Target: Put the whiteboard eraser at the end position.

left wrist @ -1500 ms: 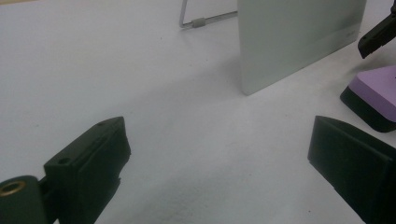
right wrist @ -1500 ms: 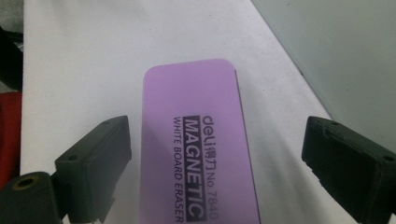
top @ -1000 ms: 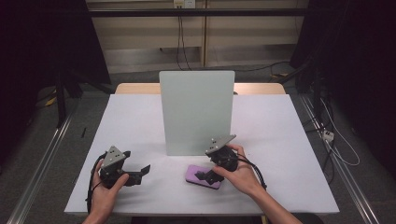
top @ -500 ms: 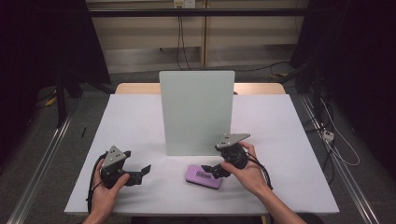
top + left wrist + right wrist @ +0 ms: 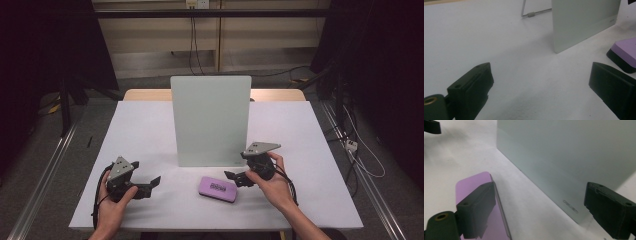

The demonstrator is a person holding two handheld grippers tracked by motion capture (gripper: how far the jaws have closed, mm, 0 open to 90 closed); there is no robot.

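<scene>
White table (image 5: 150, 125) – left gripper (image 5: 152, 183) spread wide, empty, resting low. Purple eraser (image 5: 217, 189) lies flat before upright panel (image 5: 210, 120), long axis left-right, slightly skewed. Right gripper (image 5: 234, 178) spread, holding nothing – just beside eraser.

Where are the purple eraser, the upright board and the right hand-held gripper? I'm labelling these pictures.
purple eraser (image 5: 218, 189), high view, middle of its top face.
upright board (image 5: 211, 120), high view, middle of its front face.
right hand-held gripper (image 5: 231, 176), high view, between its fingertips.
</scene>
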